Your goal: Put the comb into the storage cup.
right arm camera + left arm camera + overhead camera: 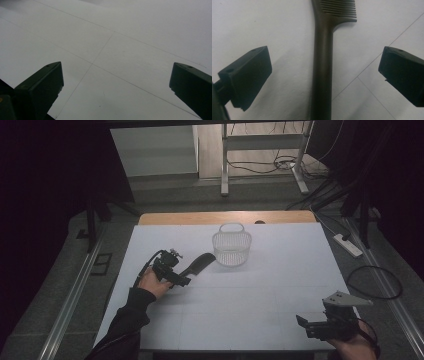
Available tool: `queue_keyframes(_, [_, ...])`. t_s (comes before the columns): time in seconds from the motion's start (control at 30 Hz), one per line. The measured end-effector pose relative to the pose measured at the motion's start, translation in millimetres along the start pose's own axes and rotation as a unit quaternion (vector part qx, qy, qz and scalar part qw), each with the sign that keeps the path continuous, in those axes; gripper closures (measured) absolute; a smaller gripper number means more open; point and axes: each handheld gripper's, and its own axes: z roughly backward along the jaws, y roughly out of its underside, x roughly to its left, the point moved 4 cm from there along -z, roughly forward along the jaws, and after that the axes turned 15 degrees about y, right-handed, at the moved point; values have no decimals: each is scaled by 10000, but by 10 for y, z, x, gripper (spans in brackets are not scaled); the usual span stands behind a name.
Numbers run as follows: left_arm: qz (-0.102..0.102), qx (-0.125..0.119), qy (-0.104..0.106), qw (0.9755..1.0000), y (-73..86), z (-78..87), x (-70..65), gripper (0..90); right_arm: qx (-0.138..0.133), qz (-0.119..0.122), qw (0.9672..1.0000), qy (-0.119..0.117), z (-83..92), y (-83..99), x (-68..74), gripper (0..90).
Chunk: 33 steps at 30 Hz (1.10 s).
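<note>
White sheeting covers the table (240,310), faint seam lines crossing it, with a strip of bare wood at the far edge and dim floor, cables and a metal frame beyond. One dark comb (196,264) lies flat on the sheet, its toothed end toward the one white mesh basket (231,247) standing just beside it near the table's middle, its handle reaching back toward the person. That lie suits the approach: the left gripper (184,279) has its jaws spread wide on either side of the comb handle (322,67), which runs straight up the gap in the left gripper view without touching either black pad, so a squeeze here would likely catch the handle across its narrow width. The basket sits open-topped with its loop handle upright, a likely place to drop the comb. The right gripper (306,324), near the front right corner and well apart from the comb, also has its jaws spread, with bare sheet between them (115,82); it seems to be idling. Two grippers, one comb, one basket.
</note>
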Motion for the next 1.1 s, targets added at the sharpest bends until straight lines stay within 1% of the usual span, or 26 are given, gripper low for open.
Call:
queue_keyframes(0.27, [38,147,-7,9999,30,-90,-1,0,-12,16,10000,-13,0,-1,3,0])
queue_keyframes(0.37, [39,260,2,9997,41,-128,-3,0,-13,16,10000,-14,0,-1,3,0])
queue_keyframes(0.57, [-62,371,-230,9990,45,-172,-31,0,-13,18,10000,-12,0,0,3,0])
queue_keyframes(0.67, [-27,376,-227,9990,44,-173,-30,0,-13,27,10000,-8,-1,1,5,0])
queue_keyframes(0.83, [30,465,-251,9986,30,-170,-43,0,-4,28,10000,4,-2,1,6,0])
queue_keyframes(0.87, [35,502,-233,9985,24,-158,-47,12,-1,28,10000,6,-3,1,5,0])
queue_keyframes(0.93, [37,513,-214,9984,16,-133,-62,75,4,29,10000,5,-4,2,5,0])
queue_keyframes(0.97, [26,510,-227,9984,12,-116,-64,119,-1,29,10000,3,-3,2,5,0])
queue_keyframes(1.1, [134,409,-279,9987,5,-62,-59,324,-12,82,10000,-29,2,2,16,0])
